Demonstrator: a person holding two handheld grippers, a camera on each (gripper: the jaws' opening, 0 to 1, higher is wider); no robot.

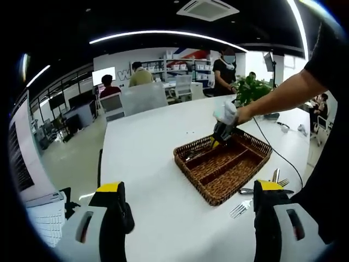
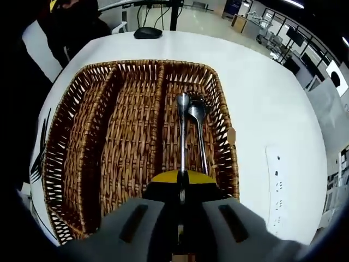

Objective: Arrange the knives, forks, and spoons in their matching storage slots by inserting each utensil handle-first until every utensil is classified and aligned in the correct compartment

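Observation:
A brown wicker tray (image 2: 131,82) with three long compartments lies on the white table (image 2: 262,98). My right gripper (image 2: 180,177) is shut on the handle of a spoon (image 2: 181,117) lying in the tray's right-hand compartment, bowl pointing away. A second spoon (image 2: 199,123) rests beside it in the same compartment. In the left gripper view the right gripper (image 1: 221,134), held by a hand, dips into the tray (image 1: 240,169) at its far side. My left gripper (image 1: 190,185) hangs open above the table, short of the tray. Loose forks (image 1: 240,208) and other cutlery (image 1: 276,176) lie by the tray.
A black mouse (image 2: 147,33) and a cable lie beyond the tray. A white power strip (image 2: 278,174) lies to its right. Fork tines (image 2: 38,158) show off the tray's left side. A potted plant (image 1: 252,87), chairs and several people stand behind the table.

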